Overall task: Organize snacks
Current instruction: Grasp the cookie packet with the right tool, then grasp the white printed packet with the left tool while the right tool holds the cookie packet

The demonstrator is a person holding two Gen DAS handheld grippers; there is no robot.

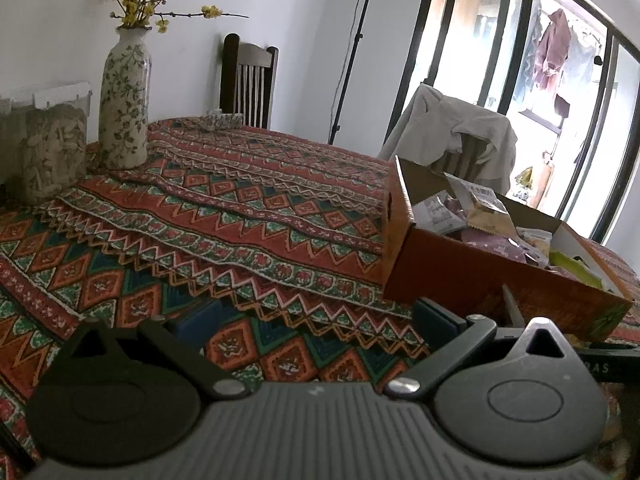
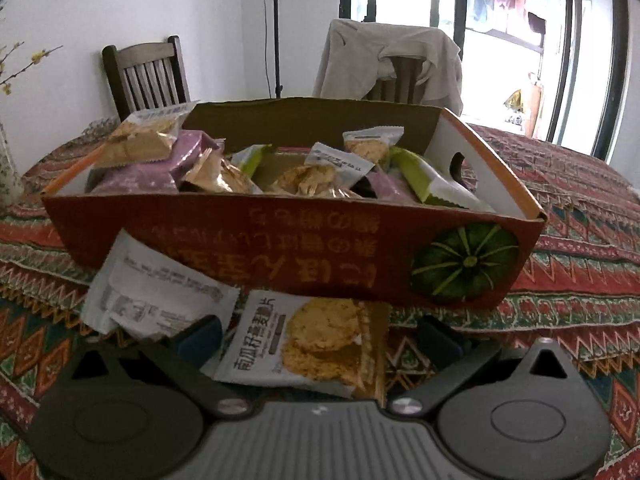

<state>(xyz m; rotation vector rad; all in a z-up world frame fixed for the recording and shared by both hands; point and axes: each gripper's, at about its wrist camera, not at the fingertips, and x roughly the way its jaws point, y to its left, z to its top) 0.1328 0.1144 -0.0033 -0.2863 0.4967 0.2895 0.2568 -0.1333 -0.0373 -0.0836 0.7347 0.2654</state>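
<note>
Table under a patterned cloth (image 1: 248, 200)

Far left: floral vase (image 1: 124, 100). Right: orange snack box (image 2: 280, 240), two snack packets (image 2: 316, 344) before it.

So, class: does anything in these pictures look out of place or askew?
Yes. Two snack packets lie on the tablecloth outside the orange box, tilted against its front wall, while the other snacks sit inside. The right tongs are open around one packet.

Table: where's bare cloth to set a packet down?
Free: the wide cloth between vase and box, back to the far chair; also right of the box. Crowded: two packets lie in front of the box, under the open right gripper.
</note>
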